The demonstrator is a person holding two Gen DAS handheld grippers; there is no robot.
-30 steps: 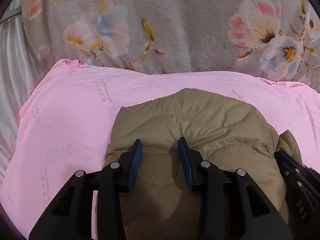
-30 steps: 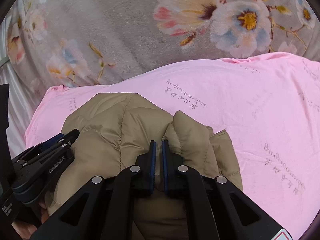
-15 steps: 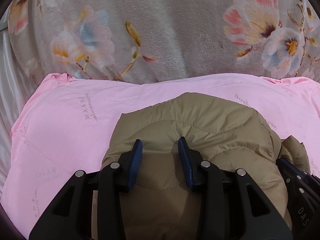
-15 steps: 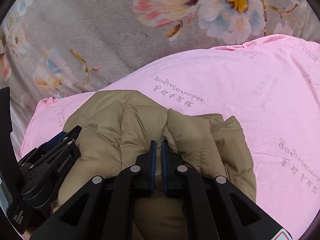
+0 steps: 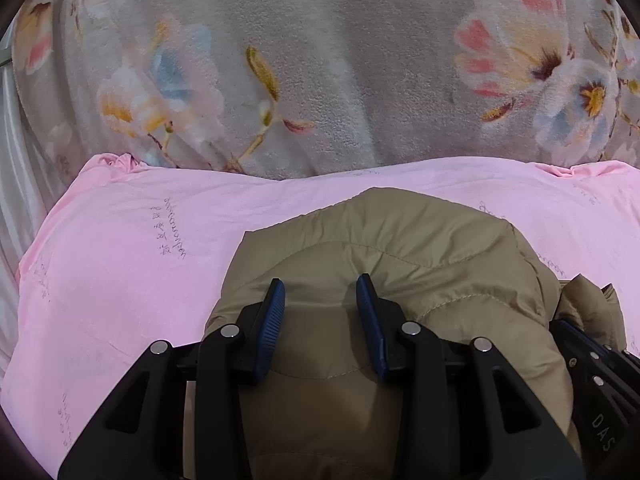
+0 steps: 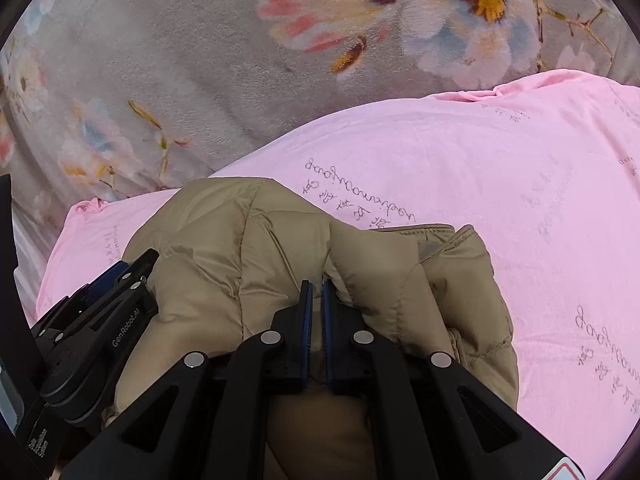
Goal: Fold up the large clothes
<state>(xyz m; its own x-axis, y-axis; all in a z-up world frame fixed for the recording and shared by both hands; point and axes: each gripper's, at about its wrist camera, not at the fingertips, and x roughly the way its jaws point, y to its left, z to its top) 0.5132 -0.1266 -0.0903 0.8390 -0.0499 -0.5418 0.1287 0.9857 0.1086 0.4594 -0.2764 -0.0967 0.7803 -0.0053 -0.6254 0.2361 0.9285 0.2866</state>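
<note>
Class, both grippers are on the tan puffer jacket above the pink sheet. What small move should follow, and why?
Probably lower the jacket onto the pink sheet, then let go. The right gripper is shut on a pinched ridge of it; the left gripper holds a thicker padded fold between its pads. The bundle already sits over the sheet, with the floral blanket beyond.

I'm working in a home, a bedroom by the look of it: a pink quilt [image 5: 120, 272] printed with small script lies across the near side, and a plush grey blanket [image 5: 340, 60] with large flowers covers the far side.
</note>
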